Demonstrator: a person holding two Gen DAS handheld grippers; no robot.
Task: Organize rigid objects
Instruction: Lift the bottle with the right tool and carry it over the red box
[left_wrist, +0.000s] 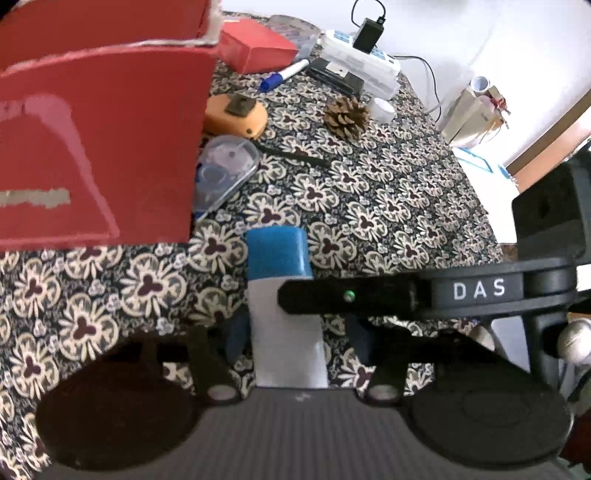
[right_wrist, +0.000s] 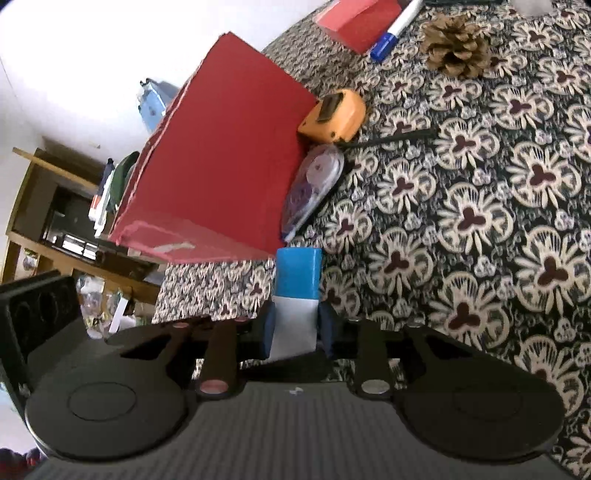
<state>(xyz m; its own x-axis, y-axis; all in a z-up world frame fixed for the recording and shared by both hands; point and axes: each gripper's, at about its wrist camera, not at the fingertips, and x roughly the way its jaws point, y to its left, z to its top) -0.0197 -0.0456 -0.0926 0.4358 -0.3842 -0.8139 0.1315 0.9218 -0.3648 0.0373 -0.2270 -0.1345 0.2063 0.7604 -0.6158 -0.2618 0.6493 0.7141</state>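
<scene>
A white stick with a blue cap (left_wrist: 280, 295) lies along the patterned cloth. In the left wrist view my left gripper (left_wrist: 295, 339) has its blue pads on either side of the white body, shut on it. The right gripper's black arm marked DAS (left_wrist: 476, 290) crosses over the stick. In the right wrist view the same stick (right_wrist: 295, 295) sits between my right gripper's (right_wrist: 295, 334) blue pads, shut on its white body. A big red box (left_wrist: 99, 147) stands just left of the stick; it also shows in the right wrist view (right_wrist: 218, 166).
Beside the red box lie a clear tape dispenser (left_wrist: 225, 173), an orange tape measure (left_wrist: 236, 114), a thin black stick (left_wrist: 295, 155), a pine cone (left_wrist: 345, 116), a blue-capped marker (left_wrist: 282, 75), a small red box (left_wrist: 258, 48) and a white power strip (left_wrist: 362, 62).
</scene>
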